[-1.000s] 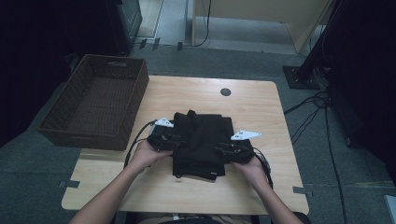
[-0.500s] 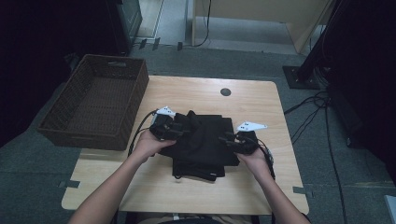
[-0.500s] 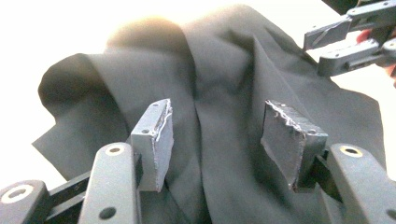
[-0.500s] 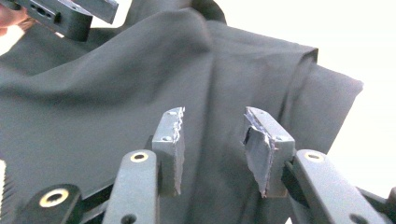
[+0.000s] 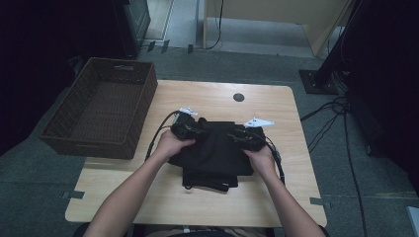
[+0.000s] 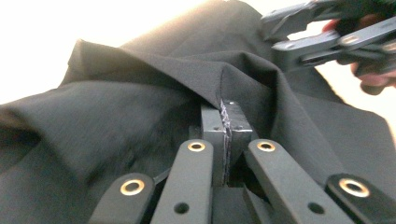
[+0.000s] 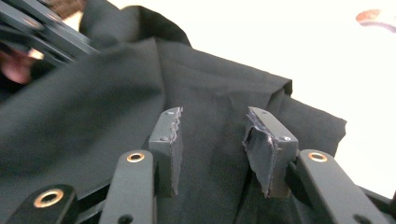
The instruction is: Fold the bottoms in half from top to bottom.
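A black garment (image 5: 212, 153) is spread on the tabletop (image 5: 276, 103). Its fold is pinched in the left claw (image 6: 227, 125), whose jaws have just been closing and now meet on the cloth. The right claw (image 7: 212, 140) is held partly open, with the cloth lying just beyond and between its jaws, ungripped.

Matt black cloth garment (image 5: 212, 153) on a smooth pale wood worktop (image 5: 276, 197); rough dark woven wicker basket (image 5: 99, 111) at left; brass-coloured rivets on matt black hand-held gripper (image 6: 228, 122).
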